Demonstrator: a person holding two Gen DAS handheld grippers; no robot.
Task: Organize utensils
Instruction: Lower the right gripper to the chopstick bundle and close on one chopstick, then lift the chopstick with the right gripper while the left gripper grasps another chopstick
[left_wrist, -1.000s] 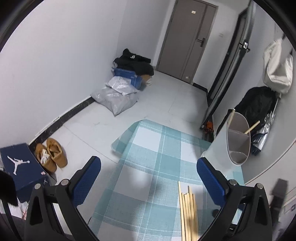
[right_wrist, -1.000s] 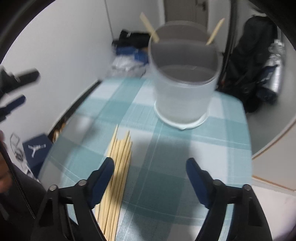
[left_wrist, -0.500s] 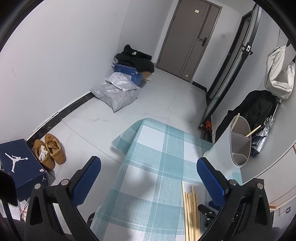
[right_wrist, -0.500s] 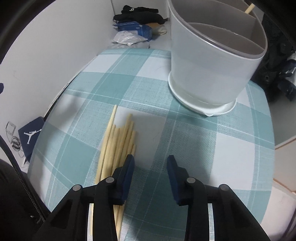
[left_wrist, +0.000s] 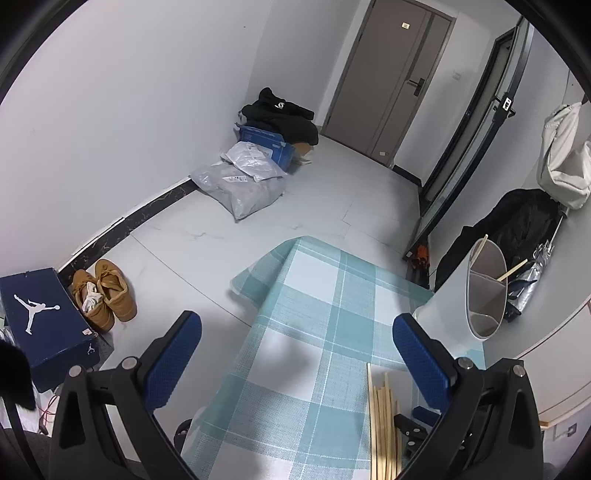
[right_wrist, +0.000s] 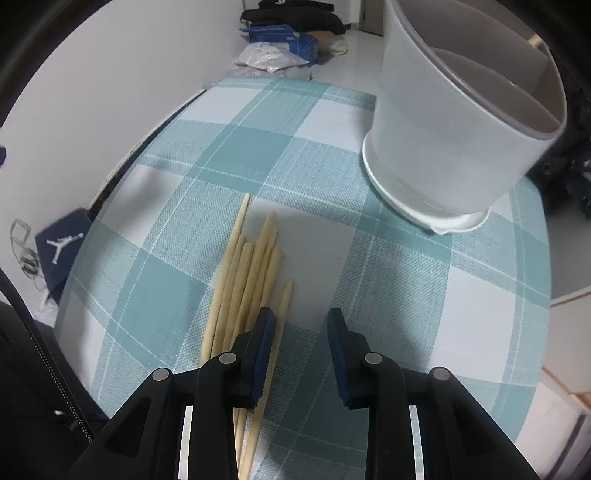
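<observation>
Right hand-held gripper (right_wrist: 301, 326) sits low over the tabletop (right_wrist: 406, 295), jaws narrowed but holding nothing, left jaw over the chopsticks (right_wrist: 251, 266), whose rightmost stick lies between the jaws; best to centre on that one stick and close on it alone. Left hand-held gripper (left_wrist: 295, 354) hangs wide and idle. Divided holder (right_wrist: 454, 122) ahead-right has at least two sticks leaning in it.
</observation>
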